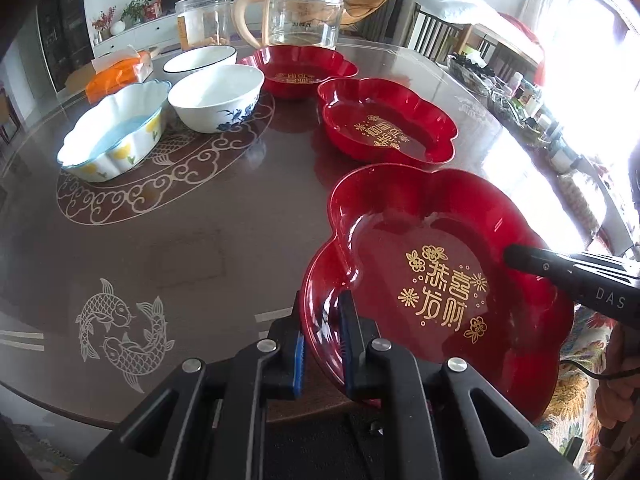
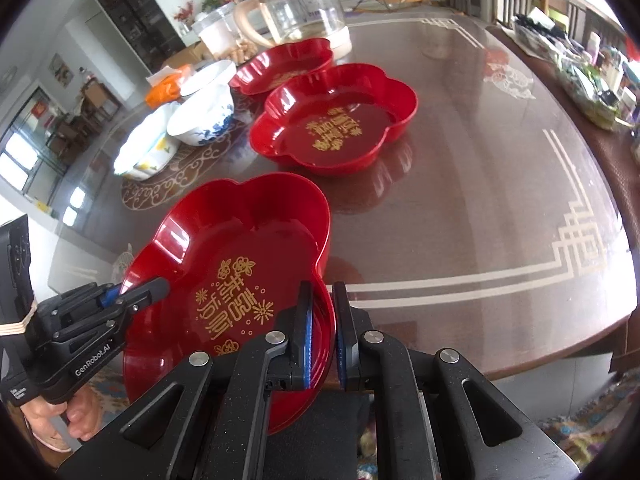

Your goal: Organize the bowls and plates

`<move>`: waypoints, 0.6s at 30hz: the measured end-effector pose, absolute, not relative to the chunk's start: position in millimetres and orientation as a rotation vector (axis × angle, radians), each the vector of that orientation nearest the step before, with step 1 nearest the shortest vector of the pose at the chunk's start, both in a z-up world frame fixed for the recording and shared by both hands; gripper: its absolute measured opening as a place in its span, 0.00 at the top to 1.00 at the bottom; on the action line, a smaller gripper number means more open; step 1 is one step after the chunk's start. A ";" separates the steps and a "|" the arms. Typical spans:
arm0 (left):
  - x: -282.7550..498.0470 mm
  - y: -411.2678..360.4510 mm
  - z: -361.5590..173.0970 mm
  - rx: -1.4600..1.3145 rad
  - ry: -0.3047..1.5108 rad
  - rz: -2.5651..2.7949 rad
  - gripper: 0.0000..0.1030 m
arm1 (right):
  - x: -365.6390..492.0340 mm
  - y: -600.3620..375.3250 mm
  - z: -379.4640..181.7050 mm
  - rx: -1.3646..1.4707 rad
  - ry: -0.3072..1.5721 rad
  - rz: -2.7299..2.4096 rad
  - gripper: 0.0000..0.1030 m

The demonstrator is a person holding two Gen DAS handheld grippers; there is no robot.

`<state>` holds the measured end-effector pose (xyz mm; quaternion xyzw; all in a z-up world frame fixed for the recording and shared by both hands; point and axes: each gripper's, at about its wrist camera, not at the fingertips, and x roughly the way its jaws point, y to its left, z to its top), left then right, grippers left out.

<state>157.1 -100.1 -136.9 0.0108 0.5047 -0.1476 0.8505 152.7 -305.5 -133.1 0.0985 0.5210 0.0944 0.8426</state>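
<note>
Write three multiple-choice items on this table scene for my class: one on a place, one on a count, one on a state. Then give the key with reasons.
1. Where is the glass kettle?
A. far edge, behind the dishes
B. inside a red plate
C. on the floor

2. How many red plates are there?
A. two
B. three
C. five

3. The nearest red plate is:
A. untouched
B. gripped at its rim by both grippers
C. upside down

Key: A, it stands beyond the farthest red plate; B, those two plus the middle red plate; B, left gripper and right gripper each clamp its rim.

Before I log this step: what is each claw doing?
Left claw: closed on the near red plate rim.
Right claw: closed on the same plate's opposite rim.
</note>
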 end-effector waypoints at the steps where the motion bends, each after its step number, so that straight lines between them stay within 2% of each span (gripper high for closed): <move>1: 158.2 -97.7 -137.3 0.023 1.062 -0.301 0.87 | 152.8 -303.9 -135.7 0.210 1.104 0.205 0.88; 16: 175.9 -73.1 -171.8 0.015 1.060 -0.221 0.87 | 186.7 -274.6 -175.6 0.180 1.111 0.238 0.86; 18: 173.5 -72.9 -175.1 0.012 1.054 -0.211 0.84 | 187.3 -274.7 -179.5 0.183 1.108 0.238 0.81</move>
